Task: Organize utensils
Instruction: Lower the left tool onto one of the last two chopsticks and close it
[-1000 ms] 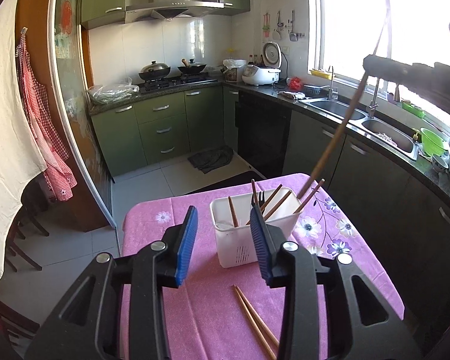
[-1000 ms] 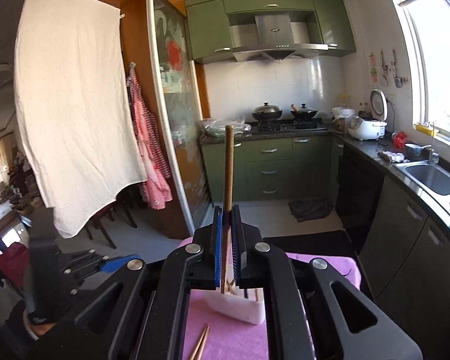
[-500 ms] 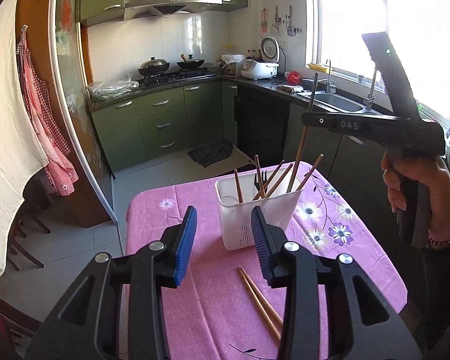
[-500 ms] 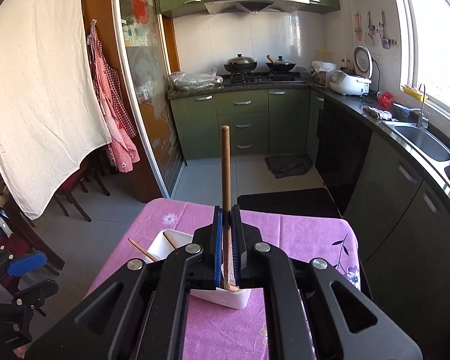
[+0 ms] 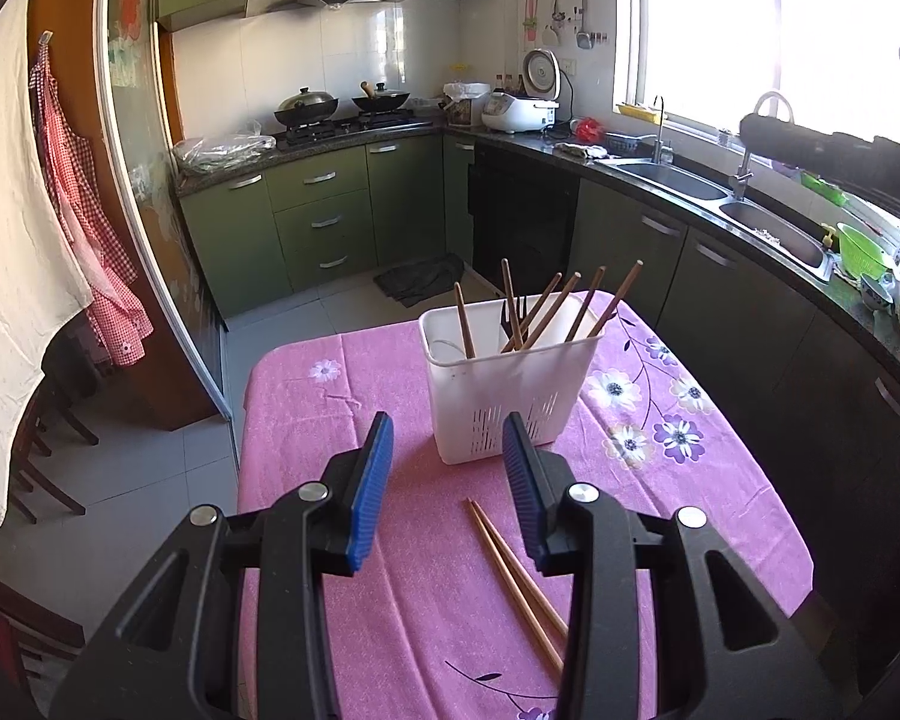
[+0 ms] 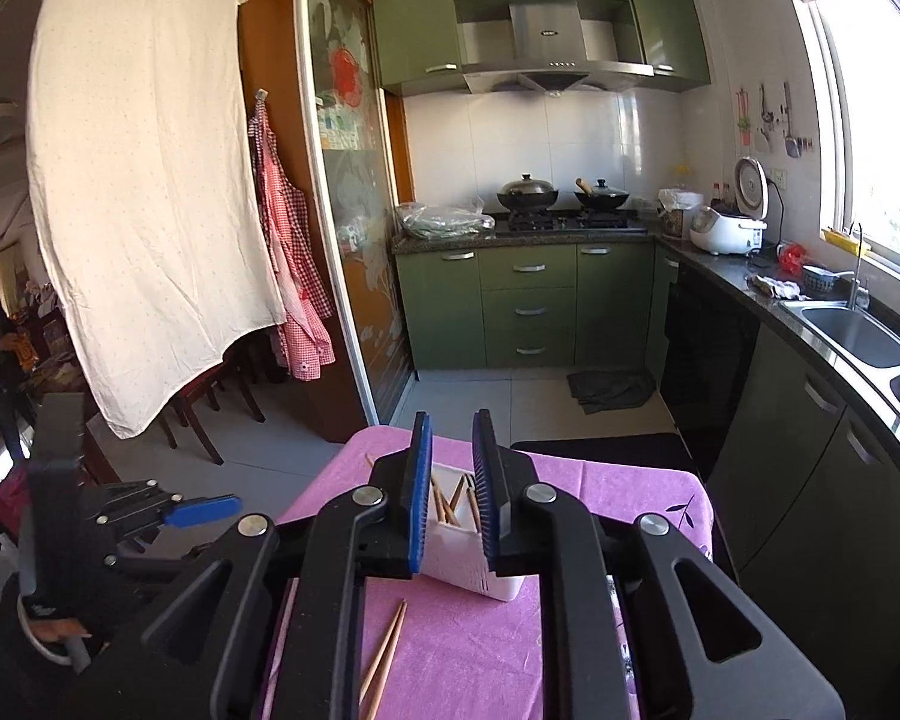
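Observation:
A white slotted utensil holder [image 5: 510,384] stands on the pink flowered tablecloth [image 5: 342,396] with several brown chopsticks and a black fork leaning in it. Two loose chopsticks [image 5: 519,585] lie on the cloth in front of it. My left gripper [image 5: 447,468] is open and empty, just short of the holder and above the loose pair. My right gripper [image 6: 452,480] is open and empty, above the holder [image 6: 471,558]; the loose chopsticks [image 6: 384,654] lie below it. The left gripper also shows in the right wrist view [image 6: 198,510].
The table's edges drop to a tiled floor on the left and far side. Dark green cabinets and a counter with a sink [image 5: 672,177] run along the right. The right gripper's body [image 5: 834,156] hangs at the upper right. Chairs [image 6: 222,396] stand left.
My right gripper was shut on a chopstick over the holder. It has let go, the chopstick now stands in the holder, and the gripper has opened and drawn back. The left gripper barely moved.

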`<state>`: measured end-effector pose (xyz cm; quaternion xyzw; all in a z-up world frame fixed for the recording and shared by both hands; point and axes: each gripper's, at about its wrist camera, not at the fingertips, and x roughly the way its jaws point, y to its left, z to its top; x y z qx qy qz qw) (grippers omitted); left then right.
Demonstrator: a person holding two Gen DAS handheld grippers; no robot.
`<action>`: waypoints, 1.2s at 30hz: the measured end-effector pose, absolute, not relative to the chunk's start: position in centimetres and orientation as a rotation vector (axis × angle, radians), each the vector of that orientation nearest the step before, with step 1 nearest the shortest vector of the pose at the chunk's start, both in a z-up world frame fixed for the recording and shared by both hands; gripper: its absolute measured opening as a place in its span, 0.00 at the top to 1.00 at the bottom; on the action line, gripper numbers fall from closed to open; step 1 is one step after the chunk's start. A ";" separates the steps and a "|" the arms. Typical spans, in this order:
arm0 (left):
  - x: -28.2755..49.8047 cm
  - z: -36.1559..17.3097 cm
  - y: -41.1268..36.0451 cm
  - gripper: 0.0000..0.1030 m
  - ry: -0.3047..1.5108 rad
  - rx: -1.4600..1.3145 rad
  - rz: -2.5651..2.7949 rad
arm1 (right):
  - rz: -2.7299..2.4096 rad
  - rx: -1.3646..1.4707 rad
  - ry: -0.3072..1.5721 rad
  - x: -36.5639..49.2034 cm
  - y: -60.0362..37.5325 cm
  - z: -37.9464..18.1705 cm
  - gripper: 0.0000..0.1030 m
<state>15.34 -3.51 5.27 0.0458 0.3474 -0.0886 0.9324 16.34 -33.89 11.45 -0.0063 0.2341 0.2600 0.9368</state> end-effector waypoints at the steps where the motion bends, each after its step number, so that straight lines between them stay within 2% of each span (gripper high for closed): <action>1: 15.2 5.1 -3.6 0.65 0.715 0.090 -0.183 | 0.537 -0.021 0.474 15.2 -34.3 11.2 0.81; 5: 14.6 4.2 -4.0 0.65 0.737 0.076 -0.189 | 0.532 -0.025 0.504 12.1 -35.7 8.3 0.79; 9: 14.6 2.1 -4.6 0.61 0.791 0.063 -0.187 | 0.477 -0.020 0.597 11.0 -36.6 2.1 0.78; 17: 17.0 -5.3 -6.7 0.61 1.018 0.050 -0.173 | 0.449 0.081 0.777 11.9 -37.3 -8.4 0.78; 22: 17.8 -9.2 -7.3 0.61 1.083 0.045 -0.109 | 0.477 0.132 0.821 13.0 -37.0 -10.4 0.76; 26: 18.6 -11.4 -7.6 0.68 1.141 0.057 -0.062 | 0.488 0.146 0.837 13.3 -37.2 -11.2 0.74; 36: 19.9 -14.2 -7.2 0.68 1.216 0.031 -0.024 | 0.486 0.185 0.859 13.8 -38.2 -11.8 0.74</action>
